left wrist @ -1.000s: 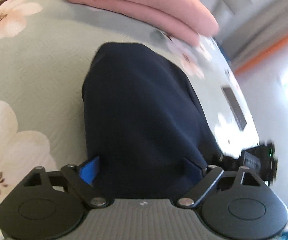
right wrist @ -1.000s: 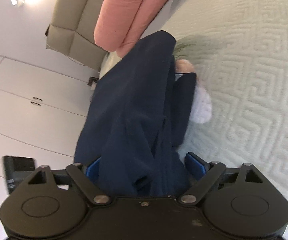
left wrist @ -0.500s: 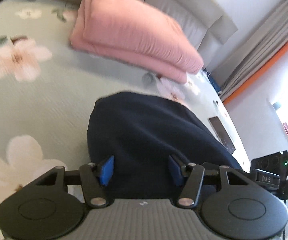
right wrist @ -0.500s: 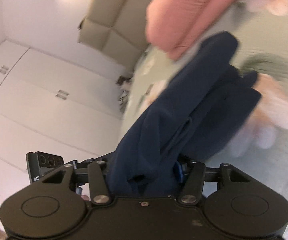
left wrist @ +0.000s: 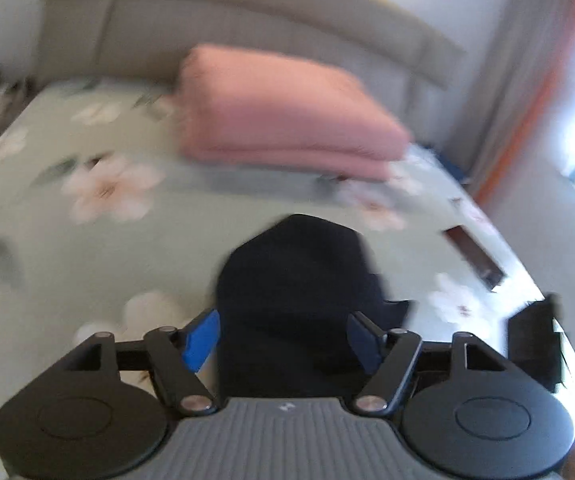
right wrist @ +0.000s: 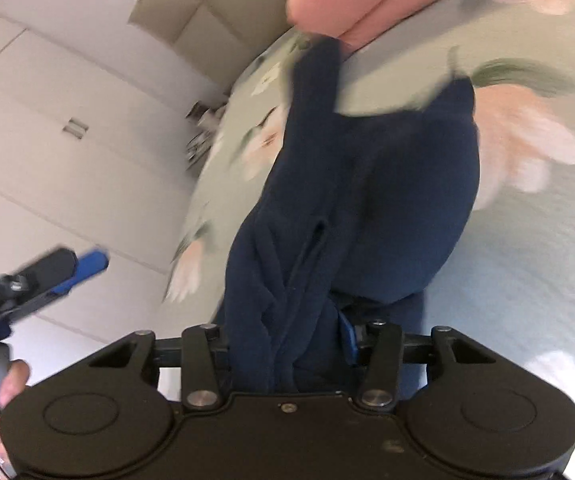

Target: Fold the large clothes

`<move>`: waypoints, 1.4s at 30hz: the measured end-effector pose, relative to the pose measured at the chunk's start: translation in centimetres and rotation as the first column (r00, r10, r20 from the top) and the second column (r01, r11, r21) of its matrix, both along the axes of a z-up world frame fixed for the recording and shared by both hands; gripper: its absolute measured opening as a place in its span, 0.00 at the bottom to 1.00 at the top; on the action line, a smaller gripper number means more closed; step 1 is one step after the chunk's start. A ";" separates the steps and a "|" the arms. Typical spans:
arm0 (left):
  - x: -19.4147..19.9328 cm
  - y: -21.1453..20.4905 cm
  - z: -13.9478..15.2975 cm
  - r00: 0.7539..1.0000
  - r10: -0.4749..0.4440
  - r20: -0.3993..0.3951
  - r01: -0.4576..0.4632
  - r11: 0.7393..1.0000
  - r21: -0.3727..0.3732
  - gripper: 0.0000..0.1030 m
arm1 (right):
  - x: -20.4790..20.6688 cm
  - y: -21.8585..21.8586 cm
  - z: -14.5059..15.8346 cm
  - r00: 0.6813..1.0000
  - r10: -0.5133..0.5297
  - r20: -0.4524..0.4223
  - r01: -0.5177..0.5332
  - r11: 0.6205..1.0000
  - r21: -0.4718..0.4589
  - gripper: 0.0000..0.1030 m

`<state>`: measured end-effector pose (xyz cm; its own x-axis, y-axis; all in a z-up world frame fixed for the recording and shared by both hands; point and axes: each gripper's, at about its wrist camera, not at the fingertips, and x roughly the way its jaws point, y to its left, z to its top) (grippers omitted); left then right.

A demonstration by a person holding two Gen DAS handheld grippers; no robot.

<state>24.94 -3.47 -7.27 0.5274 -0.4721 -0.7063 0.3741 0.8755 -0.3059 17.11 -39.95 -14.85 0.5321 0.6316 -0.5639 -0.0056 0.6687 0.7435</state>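
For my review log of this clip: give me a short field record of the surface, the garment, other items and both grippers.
surface: bed with floral cover
garment: dark navy garment, bunched, partly lifted off the bed
left gripper: jaws just widened; garment between the blue pads, contact unclear
right gripper: jaws just narrowed, clamped on bunched navy fabric
other item: folded pink blanket near the headboard

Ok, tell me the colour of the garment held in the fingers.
Dark navy blue garment, plain, no pattern; clearest in the right wrist view.
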 end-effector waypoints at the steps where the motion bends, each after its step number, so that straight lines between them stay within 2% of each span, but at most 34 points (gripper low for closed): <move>1: 1.1 0.6 -1.1 0.999 0.016 -0.047 -0.016 1.000 -0.007 0.70 | -0.1 -0.8 -0.2 1.000 -0.009 -0.005 0.009 1.000 0.007 0.55; 3: 2.7 1.5 -3.6 0.990 0.026 -0.135 -0.030 0.999 -0.026 0.70 | -0.3 -2.7 -1.0 0.999 -0.030 -0.030 0.031 0.999 0.031 0.55; 6: 4.4 1.5 -7.1 0.975 0.012 -0.221 -0.029 0.997 -0.076 0.71 | -0.3 -4.1 -2.1 0.998 -0.039 -0.050 0.042 0.997 0.060 0.55; 9: 4.8 0.7 -10.2 0.964 -0.027 -0.266 0.000 0.995 -0.101 0.72 | 0.9 -5.2 -3.9 0.997 -0.039 -0.070 0.045 0.995 0.086 0.56; 10: 5.3 0.6 -11.0 0.961 -0.033 -0.273 0.005 0.994 -0.105 0.73 | -0.2 -5.5 -3.5 0.996 -0.039 -0.074 0.045 0.995 0.084 0.57; 13: 5.7 -0.4 -14.1 0.940 -0.089 -0.329 0.034 0.985 -0.169 0.74 | -1.4 -7.9 -4.8 0.995 -0.041 -0.095 0.051 0.993 0.107 0.60; 14: 6.1 -0.7 -14.8 0.935 -0.109 -0.338 0.042 0.979 -0.200 0.76 | -1.4 -8.2 -5.4 0.993 -0.044 -0.106 0.056 0.991 0.120 0.61; 16: 6.5 -1.4 -15.8 0.932 -0.138 -0.336 0.057 0.969 -0.241 0.88 | -1.3 -8.6 -6.5 0.993 -0.036 -0.116 0.051 0.990 0.130 0.68; 20: 7.4 -2.9 -17.9 0.924 -0.170 -0.342 0.078 0.961 -0.267 0.98 | -0.8 -8.9 -8.0 0.993 -0.019 -0.120 0.039 0.986 0.164 0.77; 22: 7.8 -3.2 -18.8 0.918 -0.176 -0.356 0.070 0.954 -0.292 0.97 | -0.6 -8.9 -8.9 0.992 -0.018 -0.128 0.042 0.981 0.190 0.86; 24: 7.7 -3.4 -19.4 0.921 -0.173 -0.350 0.058 0.948 -0.314 0.89 | -0.4 -9.0 -9.6 0.992 -0.023 -0.124 0.052 0.970 0.238 0.87; 26: 7.1 -4.1 -19.3 0.932 -0.150 -0.329 0.056 0.958 -0.280 0.83 | -0.2 -8.7 -9.9 0.992 -0.041 -0.122 0.073 0.959 0.274 0.88; 28: 5.9 -5.0 -18.0 0.946 -0.142 -0.291 0.082 0.975 -0.208 0.76 | 0.0 -7.8 -10.1 0.992 -0.062 -0.108 0.094 0.944 0.317 0.62; 29: 5.8 -5.2 -17.5 0.948 -0.145 -0.282 0.091 0.977 -0.194 0.74 | -0.2 -7.2 -10.2 0.991 -0.089 -0.103 0.119 0.932 0.342 0.62; 31: 5.8 -5.0 -16.7 0.945 -0.157 -0.286 0.101 0.974 -0.203 0.71 | -0.7 -6.3 -9.6 0.986 -0.134 -0.096 0.158 0.937 0.313 0.59; 33: 5.8 -4.6 -15.8 0.945 -0.165 -0.283 0.101 0.969 -0.226 0.70 | -0.8 -6.4 -8.4 0.988 -0.129 -0.080 0.149 0.931 0.333 0.59; 35: 5.3 -4.4 -14.4 0.954 -0.165 -0.249 0.110 0.969 -0.222 0.70 | -0.6 -6.2 -7.1 0.991 -0.112 -0.073 0.130 0.931 0.340 0.59; 37: 4.9 -3.9 -12.6 0.964 -0.155 -0.214 0.107 0.969 -0.222 0.70 | -0.5 -5.7 -5.3 0.994 -0.097 -0.041 0.105 0.938 0.331 0.59; 40: 4.3 -2.7 -9.4 0.974 -0.144 -0.176 0.106 0.972 -0.209 0.70 | -0.7 -5.0 -3.5 0.994 -0.106 -0.035 0.112 0.919 0.378 0.59; 42: 3.6 -1.6 -7.5 0.978 -0.136 -0.156 0.104 0.975 -0.198 0.70 | -0.7 -4.0 -1.5 0.997 -0.080 0.010 0.071 0.928 0.366 0.59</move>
<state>28.52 -5.10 -14.73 0.3407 -0.6574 -0.6721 0.4026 0.7481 -0.5276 16.44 -43.94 -16.36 0.5969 0.7487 -0.2884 0.0136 0.3500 0.9367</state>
